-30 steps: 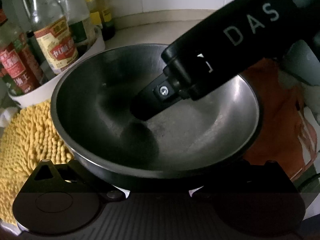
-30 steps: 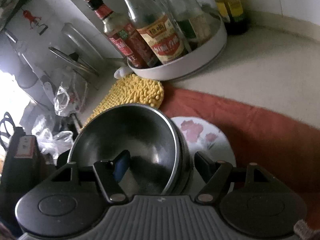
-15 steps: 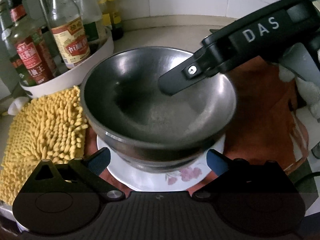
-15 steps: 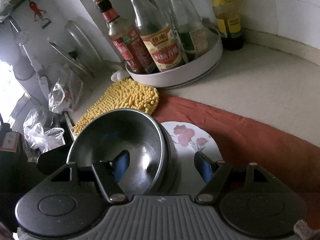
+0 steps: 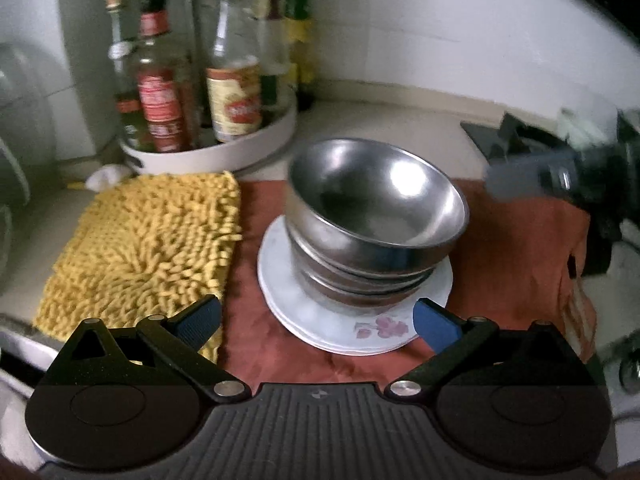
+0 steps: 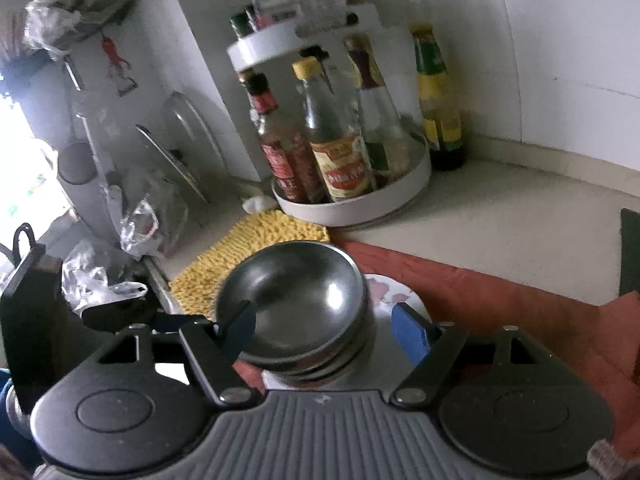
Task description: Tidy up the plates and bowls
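Several steel bowls (image 5: 372,216) are nested in a stack on white flowered plates (image 5: 360,334), which lie on a rust-red cloth (image 5: 520,264). My left gripper (image 5: 316,320) hangs open, near and above the stack, touching nothing. In the left wrist view my right gripper (image 5: 556,176) is a blur at the right, clear of the bowls. In the right wrist view my right gripper (image 6: 326,330) has its jaws opening. The bowl stack (image 6: 296,300) and a plate rim (image 6: 382,290) show beyond its blue pads, which press on nothing.
A white turntable rack of sauce bottles (image 5: 216,152) stands behind the stack. A yellow shaggy mat (image 5: 148,248) lies to the stack's left. Glass pot lids (image 6: 188,140) and crumpled plastic bags (image 6: 100,280) crowd the far left. A dark object (image 6: 630,252) sits at the right edge.
Both grippers have drawn back and up from the bowls. The right gripper's finger has come out of the top bowl. The stack has stayed in place on the plates.
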Action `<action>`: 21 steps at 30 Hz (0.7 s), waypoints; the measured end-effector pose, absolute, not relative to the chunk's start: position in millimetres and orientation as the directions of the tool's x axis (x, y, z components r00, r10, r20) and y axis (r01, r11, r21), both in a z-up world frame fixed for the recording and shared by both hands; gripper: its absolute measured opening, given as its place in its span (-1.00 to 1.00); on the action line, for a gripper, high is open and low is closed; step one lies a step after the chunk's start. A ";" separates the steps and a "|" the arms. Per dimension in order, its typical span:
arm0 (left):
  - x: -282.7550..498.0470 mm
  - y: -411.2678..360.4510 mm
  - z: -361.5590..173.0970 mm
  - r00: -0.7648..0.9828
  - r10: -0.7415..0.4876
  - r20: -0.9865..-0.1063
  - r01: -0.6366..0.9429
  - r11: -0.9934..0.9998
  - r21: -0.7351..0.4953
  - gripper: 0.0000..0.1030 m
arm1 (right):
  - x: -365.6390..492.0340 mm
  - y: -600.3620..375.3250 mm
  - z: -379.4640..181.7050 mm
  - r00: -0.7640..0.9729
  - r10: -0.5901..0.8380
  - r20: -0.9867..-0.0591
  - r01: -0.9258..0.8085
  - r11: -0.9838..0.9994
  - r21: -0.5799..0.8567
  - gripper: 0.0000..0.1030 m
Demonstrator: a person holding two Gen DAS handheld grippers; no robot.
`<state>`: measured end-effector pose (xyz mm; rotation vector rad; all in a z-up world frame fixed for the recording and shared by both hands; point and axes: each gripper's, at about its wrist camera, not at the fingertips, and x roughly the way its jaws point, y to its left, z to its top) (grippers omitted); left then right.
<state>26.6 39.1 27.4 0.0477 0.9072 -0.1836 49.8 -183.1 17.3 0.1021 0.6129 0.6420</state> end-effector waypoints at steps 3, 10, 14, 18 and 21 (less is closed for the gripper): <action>18.8 44.1 34.4 0.629 -0.100 -0.771 0.115 0.993 -0.035 1.00 | 32.6 -180.3 15.0 0.660 0.548 -0.514 -0.510 0.829 0.230 0.41; 7.2 46.3 37.9 0.659 -0.087 -0.747 0.022 0.995 -0.096 1.00 | 5.1 -178.1 -4.0 0.699 0.490 -0.521 -0.464 0.865 0.192 0.43; 7.5 45.7 33.2 0.658 -0.071 -0.749 -0.032 0.992 -0.123 1.00 | -1.7 -177.2 -11.0 0.729 0.448 -0.518 -0.416 0.890 0.185 0.44; 6.2 38.5 29.7 0.652 -0.069 -0.755 -0.033 0.992 -0.119 1.00 | -4.1 -179.2 -18.5 0.745 0.411 -0.525 -0.364 0.910 0.197 0.45; 4.1 33.4 27.2 0.651 -0.064 -0.756 -0.035 0.993 -0.115 1.00 | -6.4 -177.3 -21.7 0.758 0.382 -0.529 -0.337 0.923 0.184 0.46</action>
